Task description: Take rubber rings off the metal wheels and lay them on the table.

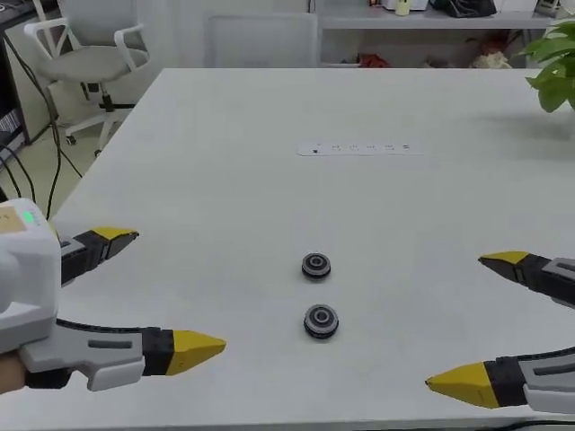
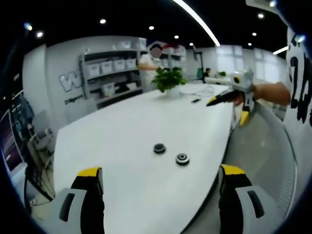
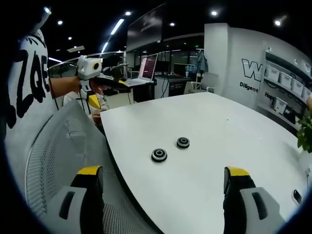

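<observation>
White tabletop point(image 1: 269, 180) stretches across an office room, with a pale office chair point(image 1: 90, 45) past its far left corner and a leafy green plant point(image 1: 557, 63) at its far right edge. A shelf unit point(image 2: 97, 78) against the back wall carries rows of white storage bins point(image 2: 113, 66); what lies in them is too small to tell. A flat white strip point(image 1: 359, 149) with small marks lies farther out on the tabletop.

Two small metal wheels sit flat near the middle of the tabletop, apart from each other: the far wheel point(image 1: 315, 266) and the near wheel point(image 1: 321, 321), in line away from the person. Dark rubber rings point(image 1: 321, 335) are seated around both wheels.

The left gripper point(image 1: 179, 289) hovers to the left of the wheels, its yellow-tipped fingers point(image 1: 193, 346) spread wide and grasping nothing. The right gripper point(image 1: 455, 321) hovers to the right, its fingers point(image 1: 467, 379) likewise released wide, touching nothing. Both are well apart from the wheels.
</observation>
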